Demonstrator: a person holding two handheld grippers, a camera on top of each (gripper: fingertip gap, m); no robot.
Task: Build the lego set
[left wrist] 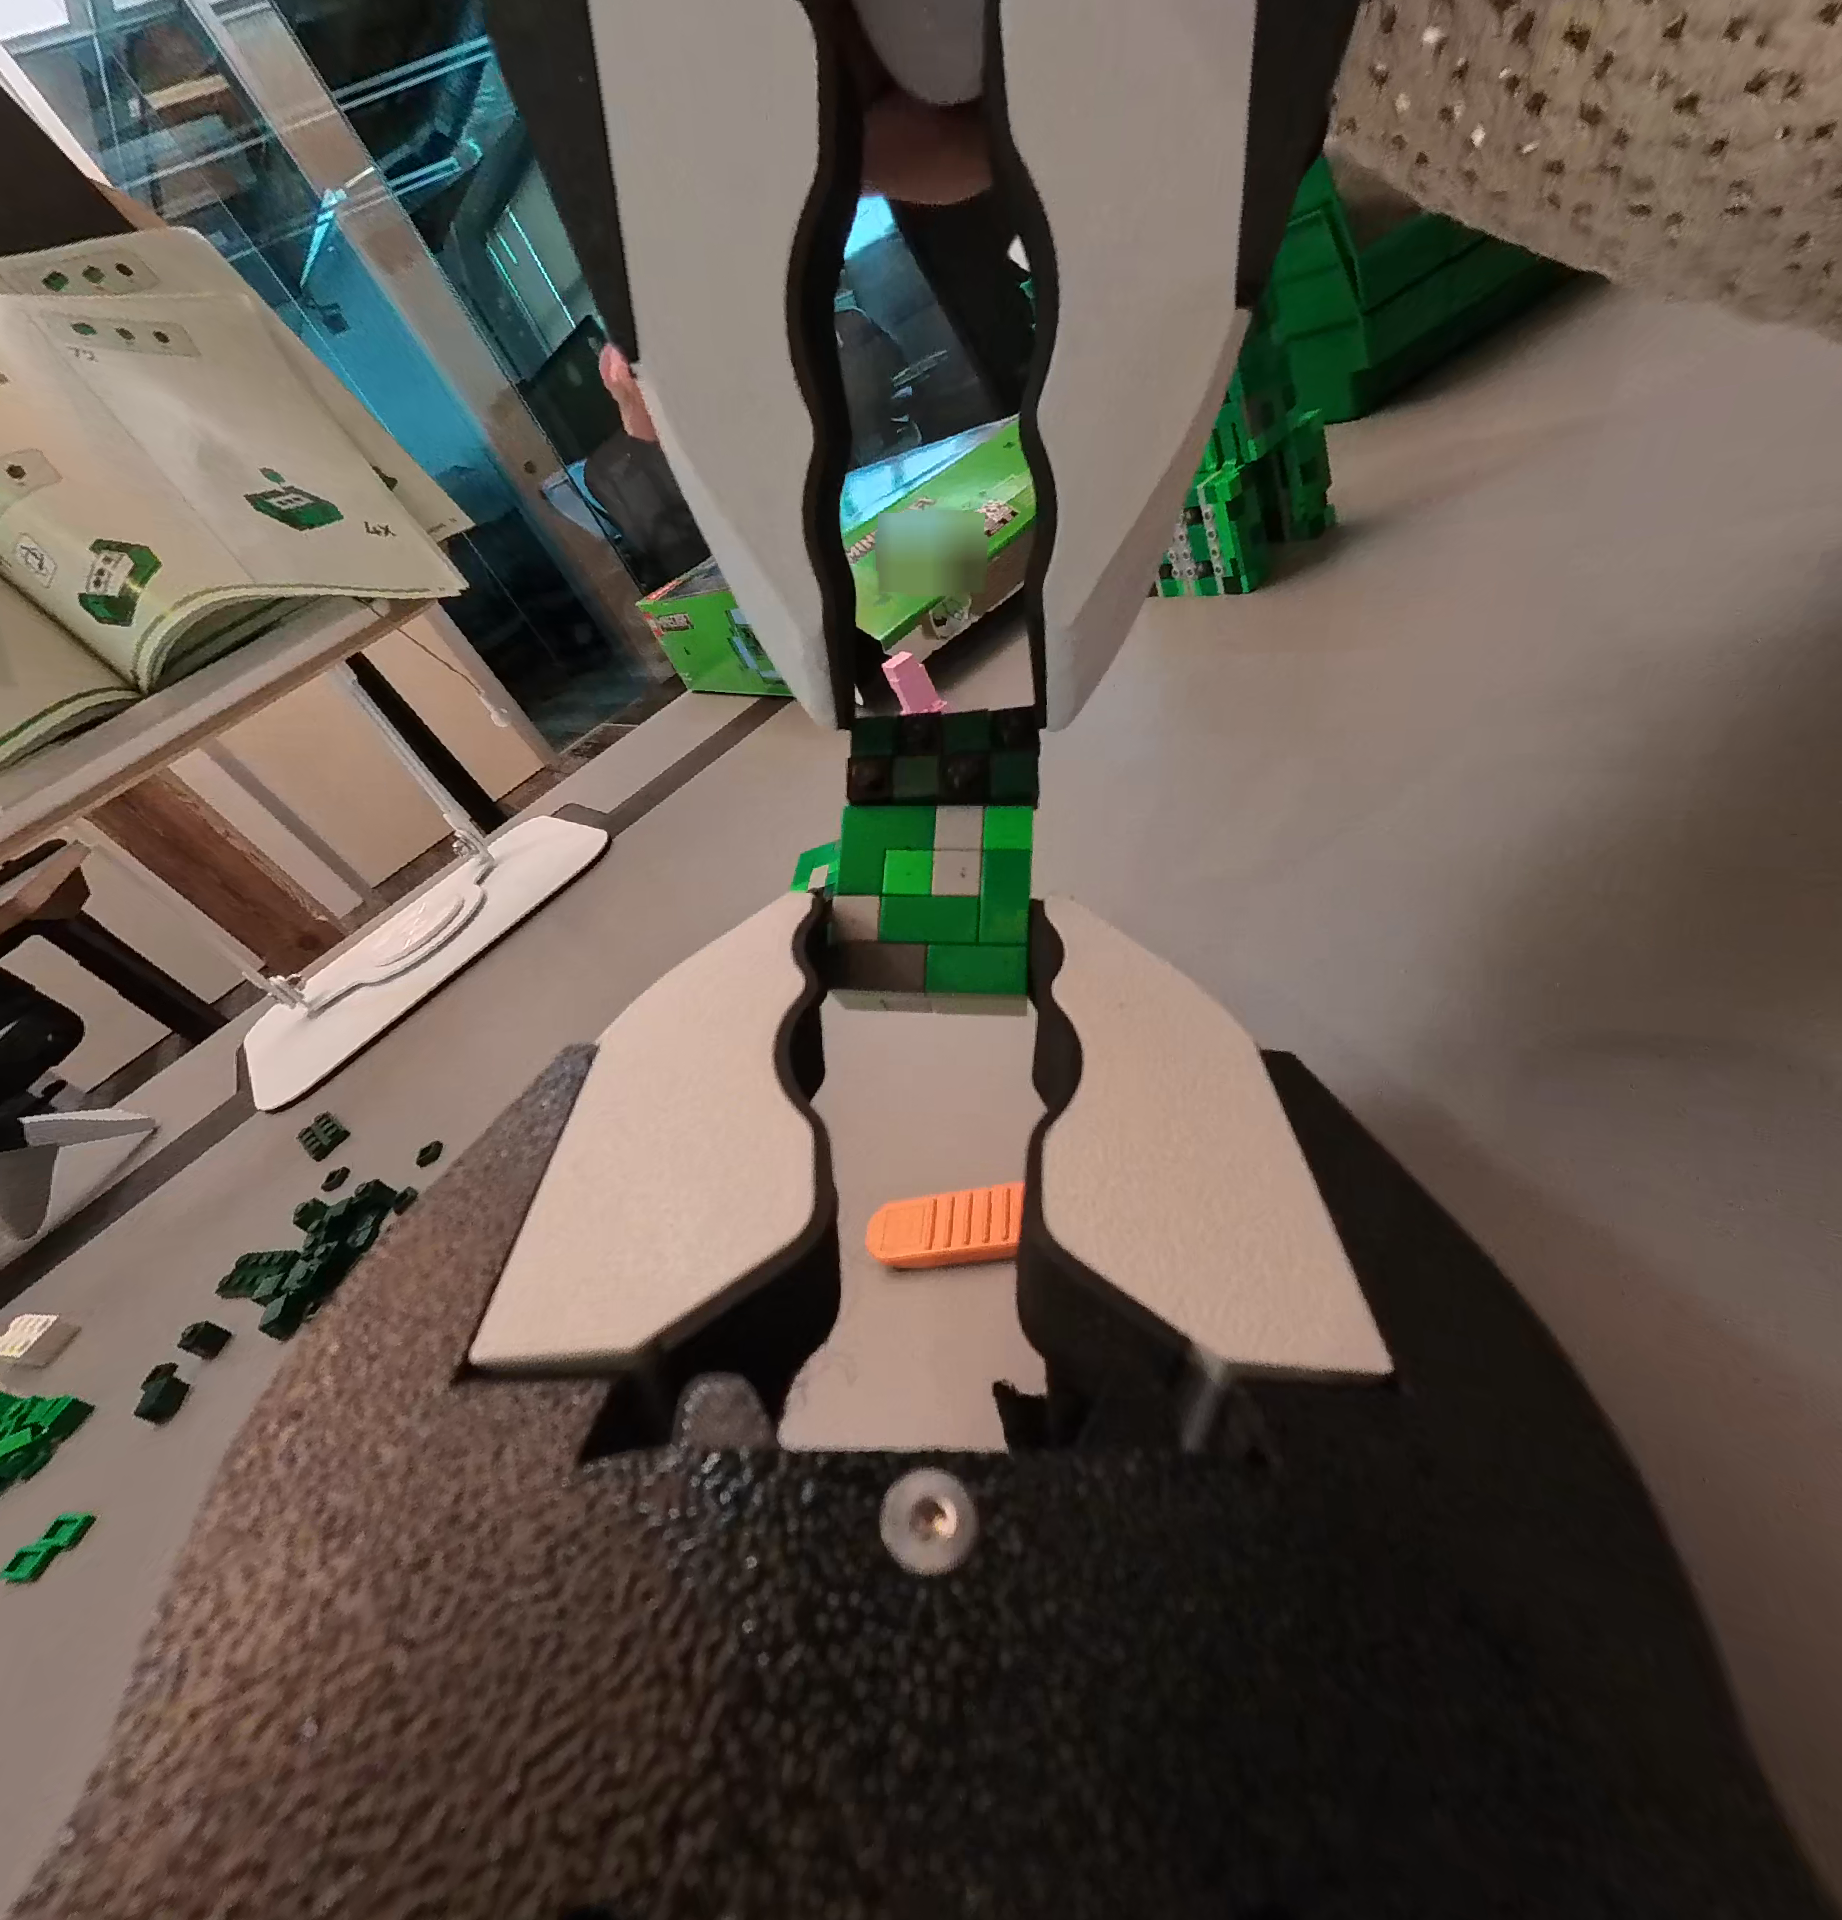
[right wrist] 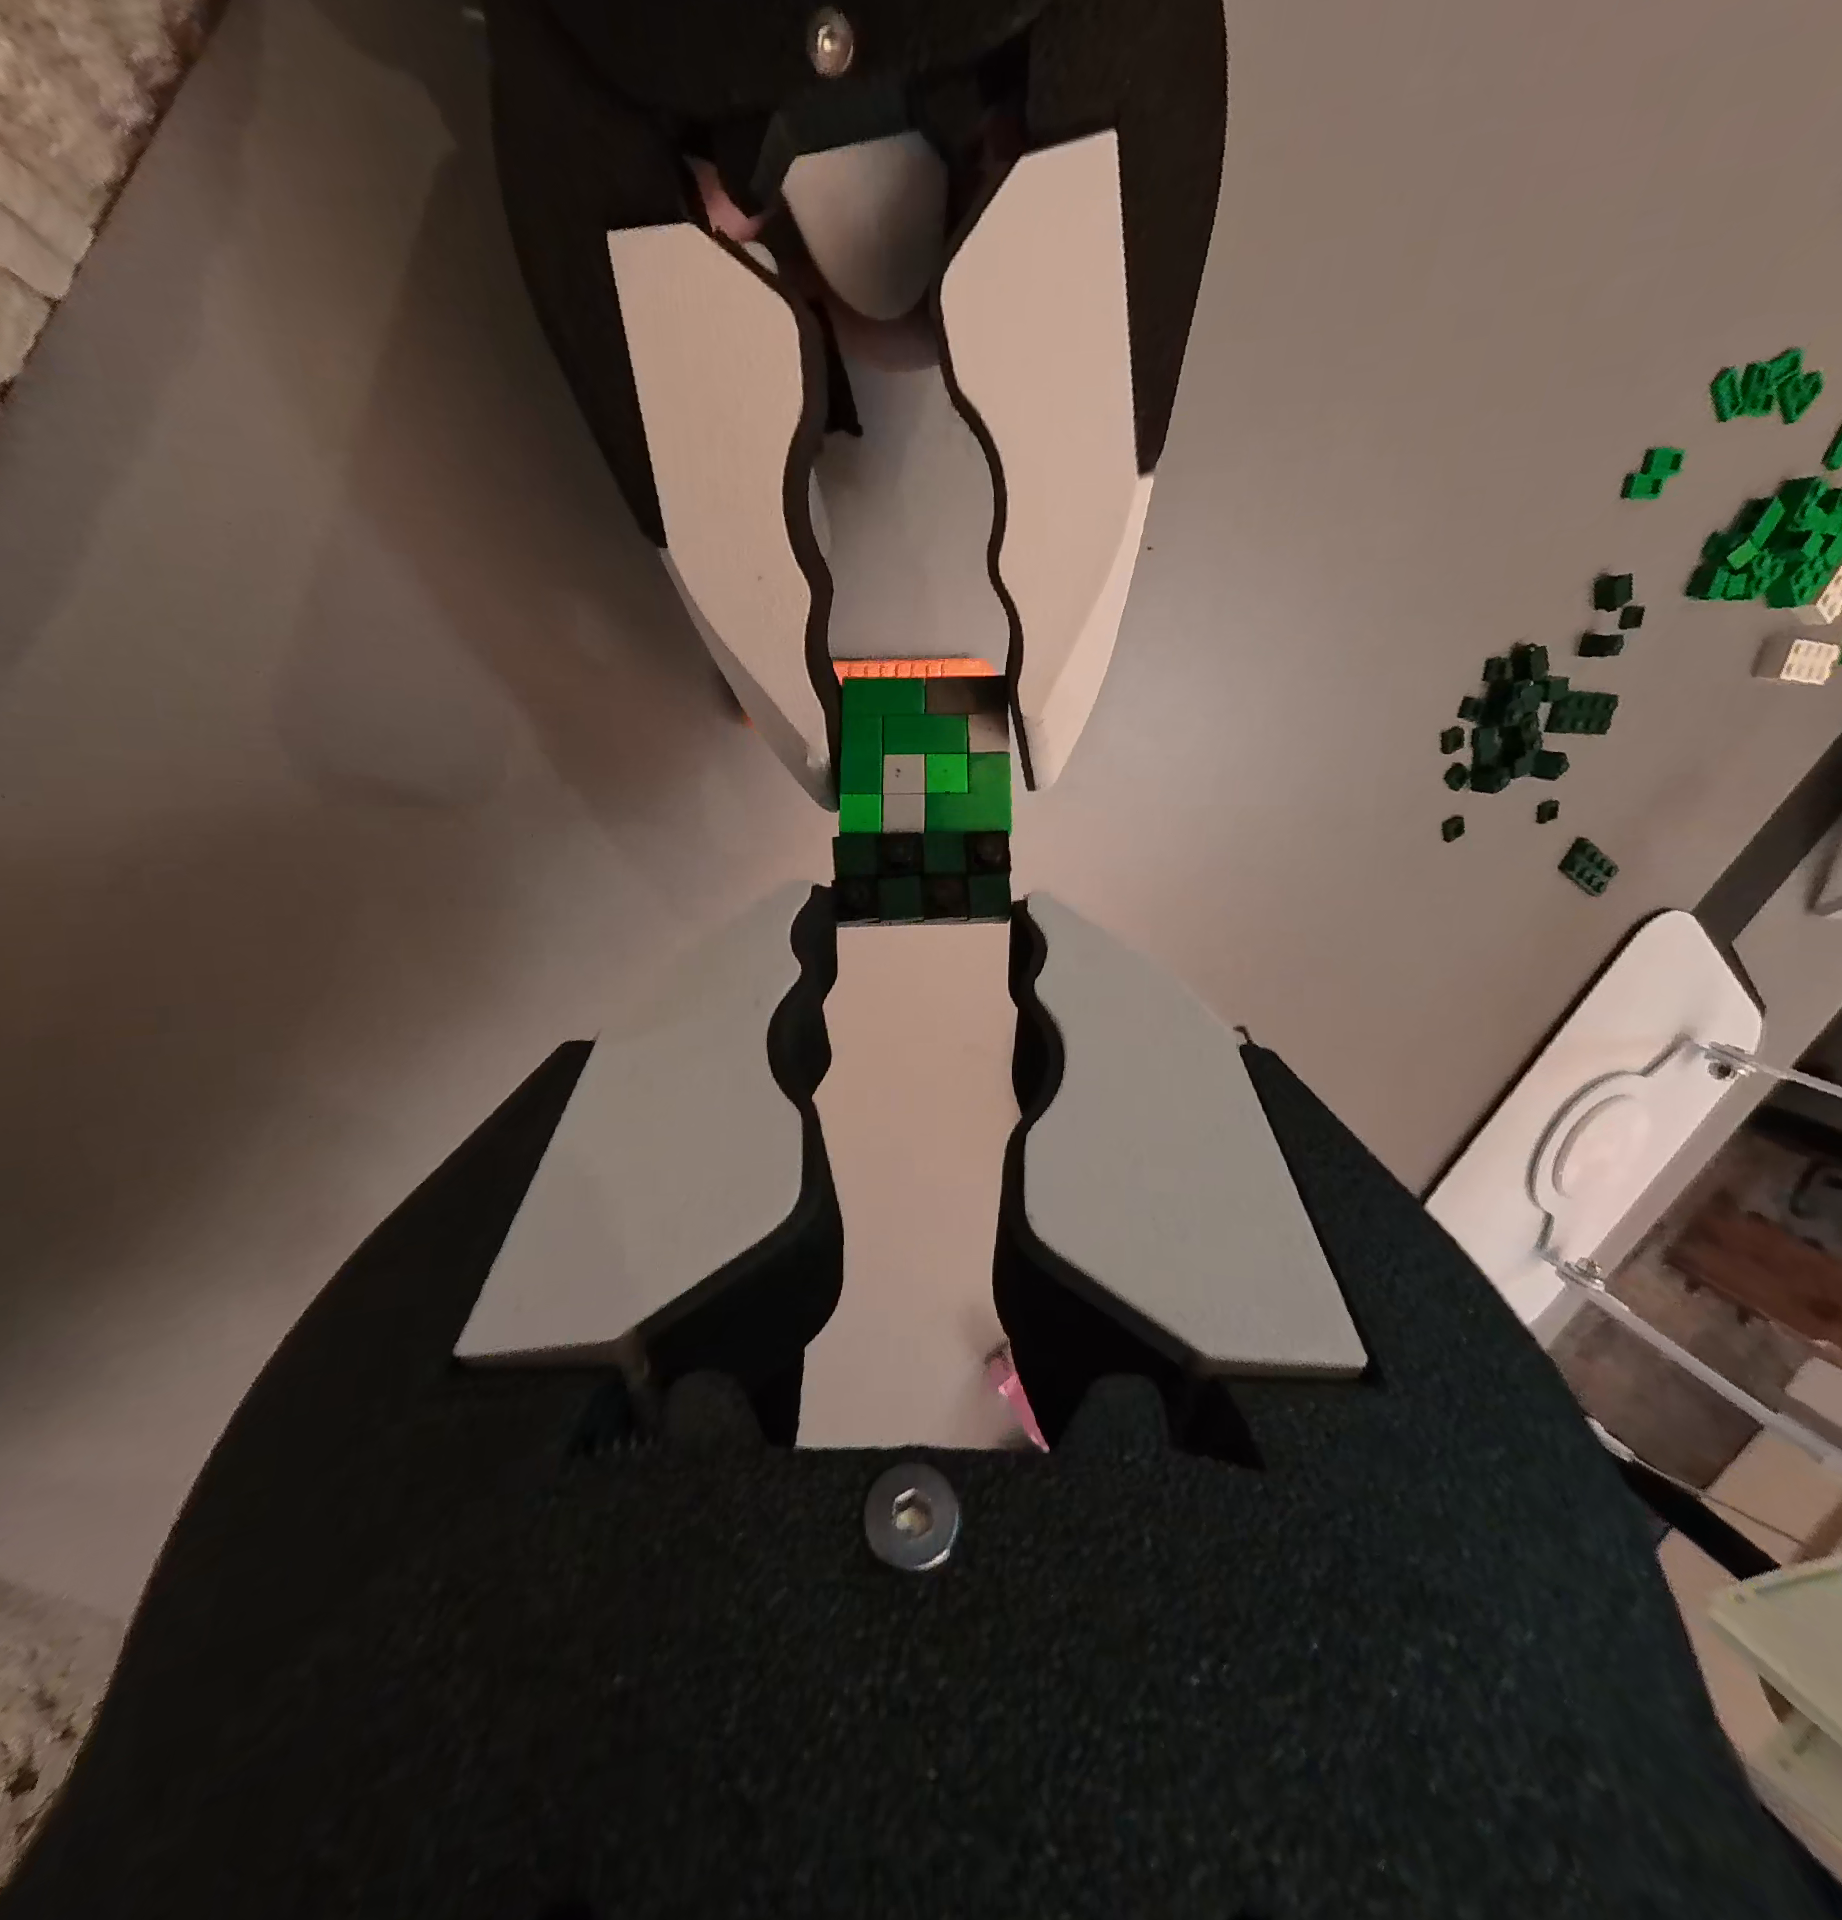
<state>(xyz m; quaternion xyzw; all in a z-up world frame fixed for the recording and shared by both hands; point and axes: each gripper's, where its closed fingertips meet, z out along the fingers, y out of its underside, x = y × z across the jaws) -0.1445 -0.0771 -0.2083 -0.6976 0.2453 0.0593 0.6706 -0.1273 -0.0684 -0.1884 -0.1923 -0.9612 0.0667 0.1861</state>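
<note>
1. Green and grey bricks make up the small lego block [left wrist: 932, 904] that my left claw [left wrist: 927, 956] clamps by its lower end, fingers pressed to both its sides.
2. My right claw [right wrist: 922, 904] meets it head-on, gripping the dark green studded plate [right wrist: 922, 878] at the block's far end.
3. Behind my left fingertips, an orange brick separator [left wrist: 946, 1226] lies on the grey table [left wrist: 1416, 935].
4. Off to my left sit loose dark green pieces [left wrist: 304, 1257] and an open instruction booklet [left wrist: 169, 468].

Orange brick separator [right wrist: 915, 666] mostly hidden behind the green block [right wrist: 925, 753]; booklet [left wrist: 117, 468] cut off at the frame edge.
</note>
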